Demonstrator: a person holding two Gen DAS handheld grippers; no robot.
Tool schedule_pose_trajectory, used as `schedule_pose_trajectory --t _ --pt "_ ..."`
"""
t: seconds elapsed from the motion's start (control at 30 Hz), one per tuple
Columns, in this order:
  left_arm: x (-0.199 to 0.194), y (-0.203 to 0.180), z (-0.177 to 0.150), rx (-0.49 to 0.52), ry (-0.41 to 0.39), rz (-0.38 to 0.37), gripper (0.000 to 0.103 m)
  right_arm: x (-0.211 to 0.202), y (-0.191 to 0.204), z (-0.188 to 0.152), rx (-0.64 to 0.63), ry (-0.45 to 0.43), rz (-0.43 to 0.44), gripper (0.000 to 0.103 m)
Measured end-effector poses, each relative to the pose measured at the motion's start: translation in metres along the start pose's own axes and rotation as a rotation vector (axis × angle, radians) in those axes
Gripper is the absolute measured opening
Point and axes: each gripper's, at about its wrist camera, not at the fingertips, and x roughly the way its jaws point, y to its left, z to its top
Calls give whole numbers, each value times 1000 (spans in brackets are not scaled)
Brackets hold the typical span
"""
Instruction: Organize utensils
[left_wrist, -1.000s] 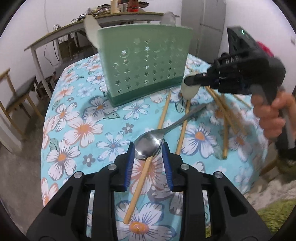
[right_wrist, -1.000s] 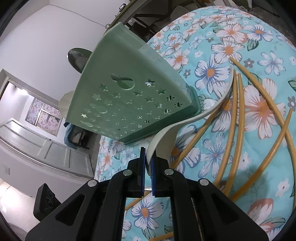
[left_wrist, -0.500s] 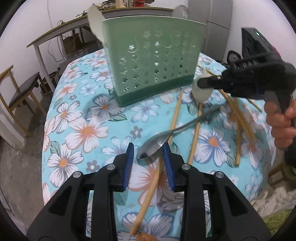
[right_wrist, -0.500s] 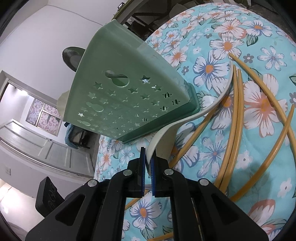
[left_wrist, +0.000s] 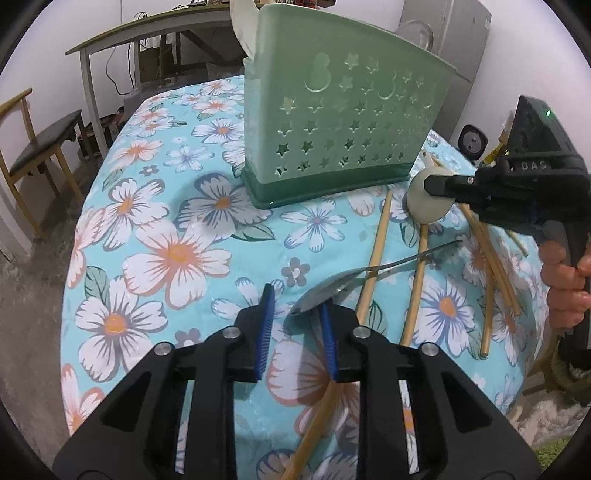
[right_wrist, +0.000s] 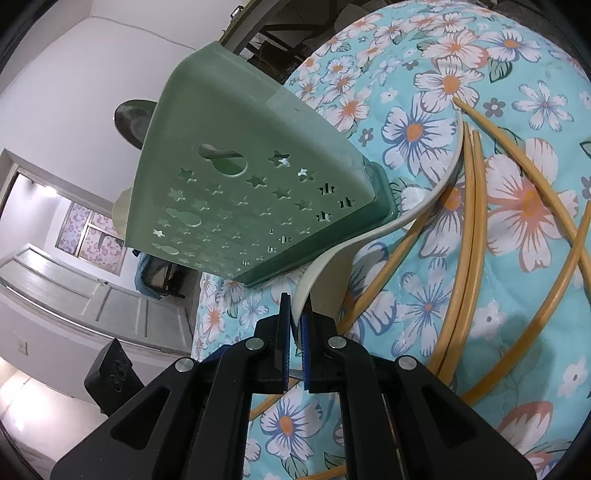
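surface: round table (left_wrist: 122, 155) covered by a turquoise floral cloth | on it: green star-perforated utensil holder (left_wrist: 343, 125) stood upright near the far edge | wooden chopsticks (left_wrist: 376, 254) scattered to its right | metal spoon (left_wrist: 332, 291) laid across a chopstick

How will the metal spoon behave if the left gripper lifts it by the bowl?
Likely stiff. The metal spoon looks polished, so its curved bowl may slip between the closing left gripper. Its long handle lies across a chopstick, so it may droop.
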Motion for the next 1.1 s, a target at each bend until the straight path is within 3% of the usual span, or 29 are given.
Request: schedule_pose_trajectory --t 0.37,0.83,1.1 --pt "-18 -3 5 -1 -94 -74 4 -17 0 4 17 -40 54 5" --pt "-52 -22 13 44 -163 -105 1 -66 2 6 56 -118 174 5" --pt "-77 -27 17 74 -205 -77 1 -94 14 1 43 -148 242 5"
